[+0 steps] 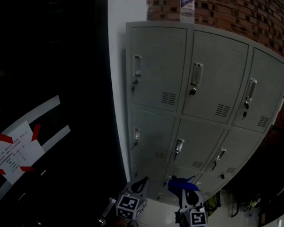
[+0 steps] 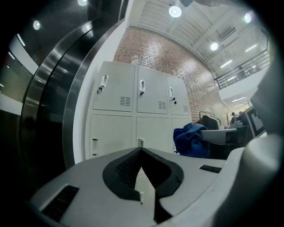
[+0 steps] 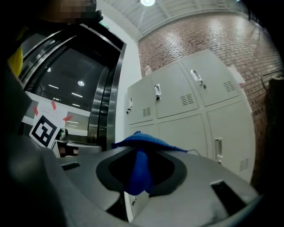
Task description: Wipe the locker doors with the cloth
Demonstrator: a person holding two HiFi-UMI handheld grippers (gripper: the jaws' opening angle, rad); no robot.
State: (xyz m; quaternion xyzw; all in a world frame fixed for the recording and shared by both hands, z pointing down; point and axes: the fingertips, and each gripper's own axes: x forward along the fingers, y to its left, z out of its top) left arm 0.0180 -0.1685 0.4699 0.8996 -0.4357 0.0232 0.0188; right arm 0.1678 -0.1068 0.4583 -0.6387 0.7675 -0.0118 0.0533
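A grey bank of lockers (image 1: 194, 89) stands ahead, doors in rows with handles and vents; it also fills the left gripper view (image 2: 133, 111) and the right gripper view (image 3: 191, 111). My right gripper (image 1: 189, 195) is low in front of the bottom row, shut on a blue cloth (image 1: 180, 184), which bunches between the jaws (image 3: 138, 170) and drapes over them. My left gripper (image 1: 140, 185) is beside it to the left, shut with nothing held (image 2: 142, 166). The blue cloth (image 2: 191, 139) shows to the right in the left gripper view.
A plastic bottle (image 1: 187, 7) stands on top of the lockers against a brick wall (image 1: 240, 16). A dark glass panel with a taped paper notice (image 1: 13, 157) fills the left. Dark bags and clutter (image 1: 251, 200) lie at the right of the lockers.
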